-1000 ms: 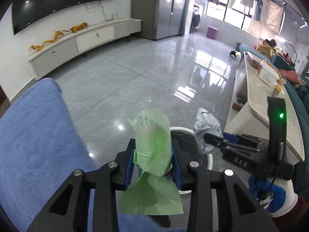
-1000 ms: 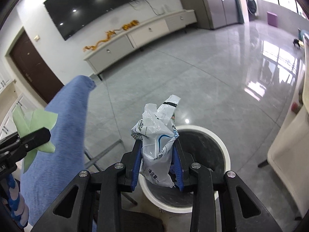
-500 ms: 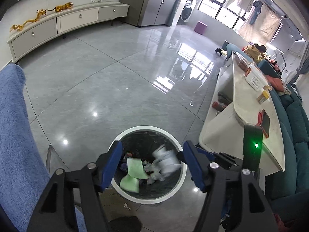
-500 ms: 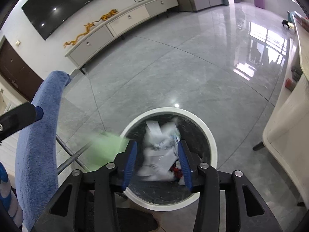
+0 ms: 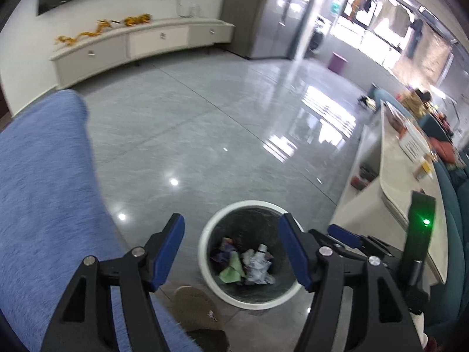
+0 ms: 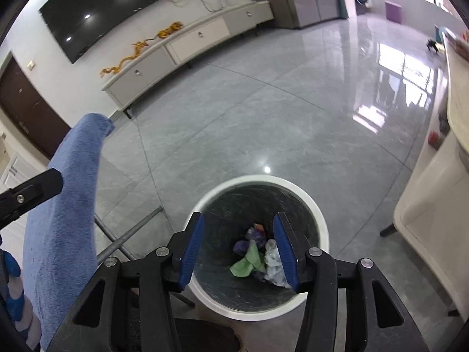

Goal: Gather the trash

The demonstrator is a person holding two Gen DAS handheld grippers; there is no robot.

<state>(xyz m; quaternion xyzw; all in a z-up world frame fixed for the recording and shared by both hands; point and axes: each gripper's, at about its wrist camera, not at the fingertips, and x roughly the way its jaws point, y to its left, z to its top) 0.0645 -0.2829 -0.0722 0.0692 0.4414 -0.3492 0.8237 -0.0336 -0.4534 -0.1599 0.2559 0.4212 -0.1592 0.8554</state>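
- The left gripper (image 5: 231, 249) hangs with its jaws spread and nothing between them; in its own view the blue towel (image 5: 44, 205) fills the left of the frame. A risk, as I judge it: a swing to that side could snag the cloth and drag it off whatever it is draped over.
- The bin (image 5: 249, 255), white-rimmed with a dark liner, sits at lower centre of the left view, framed between the blue pads. A low sweep of either tool could clip the rim and tip it.
- Inside, the trash lies at the bottom: a green wrapper (image 5: 231, 272), a crumpled white bag (image 5: 258, 267) and some purple scraps, all well below the rim.
- The right gripper (image 6: 239, 245) has jaws that are opening, empty, with the bin directly under them at lower centre of its frame. The two tools are close together, so they might knock each other when pulled away.
- The table (image 6: 428, 205) stands at the right edge of the right view, near the bin; a wide move to that side could strike its edge.
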